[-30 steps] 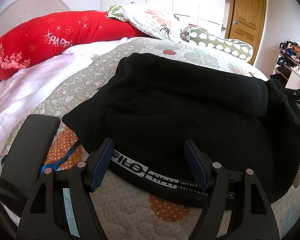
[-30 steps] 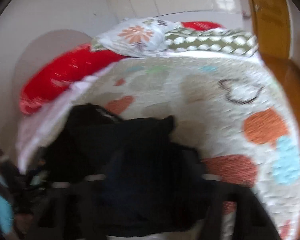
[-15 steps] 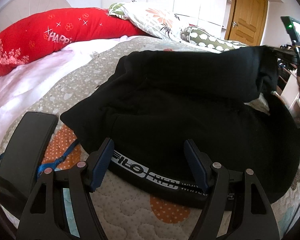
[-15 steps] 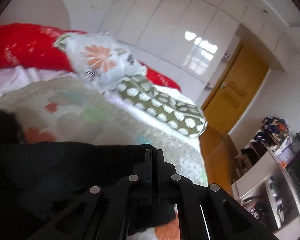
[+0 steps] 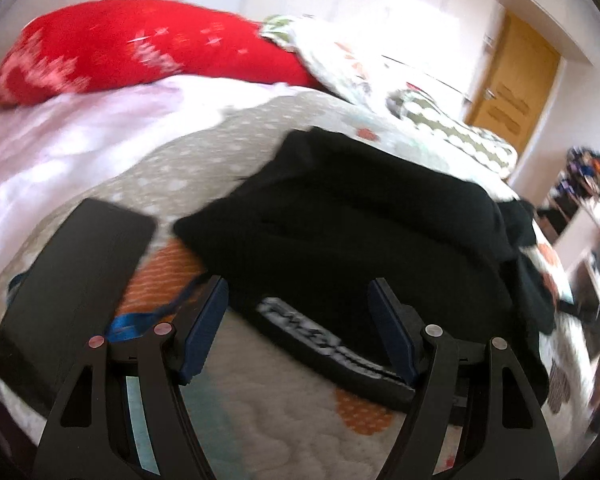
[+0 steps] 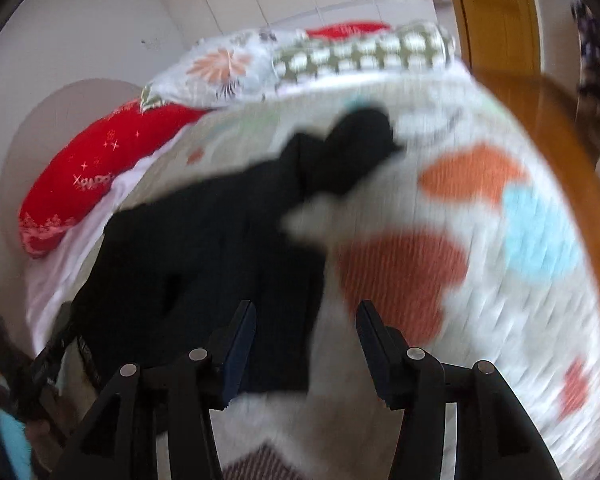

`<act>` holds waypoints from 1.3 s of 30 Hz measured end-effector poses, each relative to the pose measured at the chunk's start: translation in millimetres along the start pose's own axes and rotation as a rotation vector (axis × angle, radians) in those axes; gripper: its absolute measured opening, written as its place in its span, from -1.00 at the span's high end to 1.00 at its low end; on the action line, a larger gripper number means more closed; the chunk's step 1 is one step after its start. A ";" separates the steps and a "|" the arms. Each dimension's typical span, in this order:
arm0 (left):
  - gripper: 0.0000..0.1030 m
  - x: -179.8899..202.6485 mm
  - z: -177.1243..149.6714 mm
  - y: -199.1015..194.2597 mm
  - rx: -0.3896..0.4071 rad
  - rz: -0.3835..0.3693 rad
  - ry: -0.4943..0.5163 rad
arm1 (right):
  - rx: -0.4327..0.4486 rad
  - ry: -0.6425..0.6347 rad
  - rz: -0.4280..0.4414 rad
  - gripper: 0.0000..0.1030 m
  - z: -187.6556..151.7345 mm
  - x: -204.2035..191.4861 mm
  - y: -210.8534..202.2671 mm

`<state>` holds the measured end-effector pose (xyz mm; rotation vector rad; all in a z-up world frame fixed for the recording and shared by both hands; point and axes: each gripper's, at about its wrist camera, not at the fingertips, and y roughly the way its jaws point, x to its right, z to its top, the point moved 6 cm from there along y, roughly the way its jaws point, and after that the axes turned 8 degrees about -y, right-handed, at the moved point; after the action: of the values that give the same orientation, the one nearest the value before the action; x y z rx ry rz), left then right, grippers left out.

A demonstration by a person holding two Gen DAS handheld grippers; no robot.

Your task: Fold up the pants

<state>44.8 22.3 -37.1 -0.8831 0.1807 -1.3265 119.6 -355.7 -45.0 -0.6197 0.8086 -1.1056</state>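
Black pants (image 5: 364, 232) lie folded over on the patterned quilt of a bed. Their lettered waistband (image 5: 324, 340) faces my left gripper (image 5: 300, 320), which is open and empty just in front of it. In the right wrist view the pants (image 6: 220, 240) spread to the left, with a bunched end (image 6: 356, 152) farther back. My right gripper (image 6: 306, 336) is open and empty above the pants' near edge. Both views are blurred by motion.
A black phone (image 5: 76, 280) with a blue strap (image 5: 128, 326) lies left of the pants. A red pillow (image 5: 140, 56), floral pillow (image 6: 220, 68) and green patterned bolster (image 6: 360, 56) line the headboard side. A wooden door (image 5: 512, 92) and cluttered shelves (image 5: 588, 184) stand at right.
My right gripper let go of the pants fabric it was holding up, opened, and pulled back over the bed. The lifted fabric now lies flat. My left gripper shifted slightly, still open.
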 end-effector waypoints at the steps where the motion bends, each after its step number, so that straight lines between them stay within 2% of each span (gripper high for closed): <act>1: -0.41 -7.0 2.0 0.5 -0.008 0.002 -0.041 | -0.006 0.021 0.008 0.02 -9.3 -1.3 4.3; 3: -0.41 -21.1 5.7 4.6 -0.050 0.000 -0.135 | 0.044 0.042 0.001 0.02 -12.8 -0.9 3.7; 6: -0.41 -32.7 10.0 6.6 -0.073 -0.010 -0.220 | 0.077 0.095 0.008 -0.01 -11.8 -2.4 2.4; 8: -0.41 -35.0 12.1 8.8 -0.079 -0.004 -0.241 | 0.099 0.122 0.060 -0.01 -9.3 -7.0 3.7; 11: -0.62 -28.1 12.8 18.6 -0.114 0.010 -0.224 | 0.097 0.121 0.115 -0.01 -3.9 -16.1 14.4; 12: -0.76 -22.3 13.1 22.6 -0.117 0.018 -0.208 | 0.102 0.113 0.124 0.01 -2.6 -17.6 18.0; 13: -0.88 -19.4 13.3 26.3 -0.118 0.025 -0.197 | 0.103 0.106 0.129 0.15 -1.0 -20.4 22.3; 14: -0.88 -15.5 13.4 29.5 -0.120 0.029 -0.185 | 0.099 0.104 0.130 0.40 0.0 -22.0 26.2; 15: -0.88 -10.1 13.0 32.3 -0.125 0.021 -0.170 | 0.102 0.109 0.133 0.50 0.6 -21.8 27.1; 16: -0.82 -3.7 12.2 34.4 -0.132 -0.006 -0.152 | 0.115 0.117 0.137 0.61 1.0 -20.6 24.1; 17: -0.68 -0.4 12.3 35.3 -0.131 -0.029 -0.141 | 0.133 0.122 0.136 0.66 1.9 -18.7 18.6; 19: 0.23 6.1 9.0 35.2 -0.139 -0.041 -0.114 | 0.187 0.112 0.097 0.69 1.8 -12.8 -4.8; 22: 0.57 10.8 2.2 31.2 -0.174 -0.087 -0.123 | 0.256 0.119 0.050 0.71 -0.7 2.6 -46.0; 25: 0.59 15.0 0.8 10.4 -0.155 -0.121 -0.120 | 0.309 0.144 -0.015 0.71 -14.1 30.8 -94.4; 28: 0.59 19.3 -5.9 -3.6 -0.162 -0.162 -0.138 | 0.284 0.169 -0.061 0.71 -38.4 51.0 -116.7; 30: 0.59 20.2 -12.4 2.5 -0.174 -0.136 -0.128 | 0.226 0.171 -0.105 0.71 -57.7 62.9 -109.6; 32: 0.59 17.9 -19.5 12.7 -0.205 -0.108 -0.141 | 0.166 0.223 -0.090 0.71 -79.4 75.8 -91.1; 35: 0.59 18.6 -17.0 3.9 -0.194 -0.104 -0.136 | 0.187 0.267 -0.067 0.71 -83.9 85.6 -89.0; 39: 0.59 19.2 -17.9 -21.2 -0.167 -0.105 -0.089 | 0.207 0.199 -0.075 0.71 -81.3 77.8 -112.1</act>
<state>23.5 -2.5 -28.6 -1.1037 0.1798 -1.3805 11.5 -470.1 -23.9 -0.3725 0.8333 -1.3152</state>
